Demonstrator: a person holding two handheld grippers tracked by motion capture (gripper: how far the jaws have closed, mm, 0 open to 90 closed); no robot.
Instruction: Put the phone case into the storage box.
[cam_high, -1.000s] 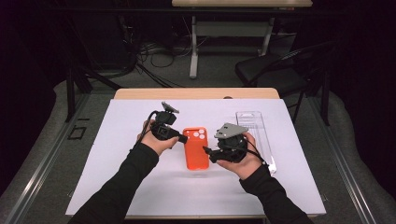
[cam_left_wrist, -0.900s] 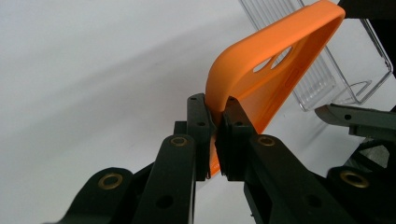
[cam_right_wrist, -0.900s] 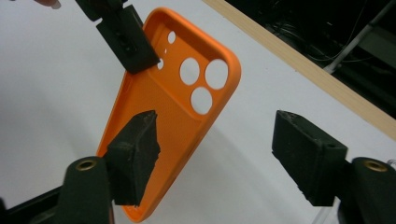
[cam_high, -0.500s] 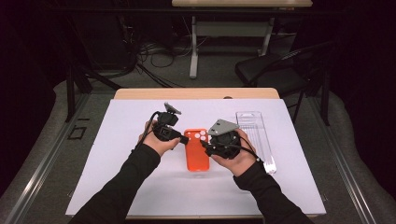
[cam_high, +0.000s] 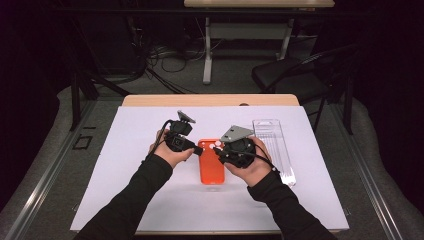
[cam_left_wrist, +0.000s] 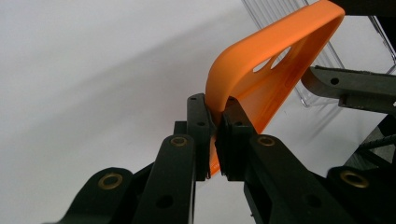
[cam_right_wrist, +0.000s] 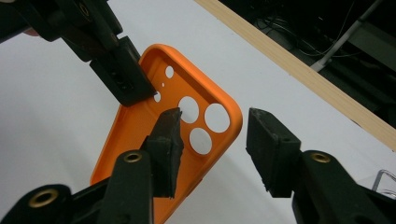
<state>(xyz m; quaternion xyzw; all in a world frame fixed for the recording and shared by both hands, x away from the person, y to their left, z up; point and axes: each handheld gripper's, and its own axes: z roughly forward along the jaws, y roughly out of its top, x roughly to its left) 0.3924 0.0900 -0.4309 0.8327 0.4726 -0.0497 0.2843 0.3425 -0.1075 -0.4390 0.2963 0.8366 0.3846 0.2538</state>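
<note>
An orange phone case (cam_high: 211, 169) with round camera holes lies on the white mat, hollow side up. My left gripper (cam_high: 200, 149) is shut on its left rim near the camera end; the pads pinch the rim (cam_left_wrist: 215, 112) of the case (cam_left_wrist: 266, 70). My right gripper (cam_right_wrist: 215, 128) is open and its jaws have just been closing. One jaw stands inside the case (cam_right_wrist: 135, 140) and the other outside the corner, so the corner rim lies between them untouched. The left gripper (cam_right_wrist: 126, 77) shows at that view's upper left. From above, the right gripper (cam_high: 218, 150) hovers at the case's top right.
A clear plastic package (cam_high: 272, 145) lies on the mat right of the case, close behind my right hand. The wooden table edge (cam_high: 210, 100) runs along the far side, with a dark chair (cam_high: 295, 80) and cables beyond.
My right gripper has shifted left onto the case's camera end and its jaws stand narrower. The left gripper has kept its hold and place.
</note>
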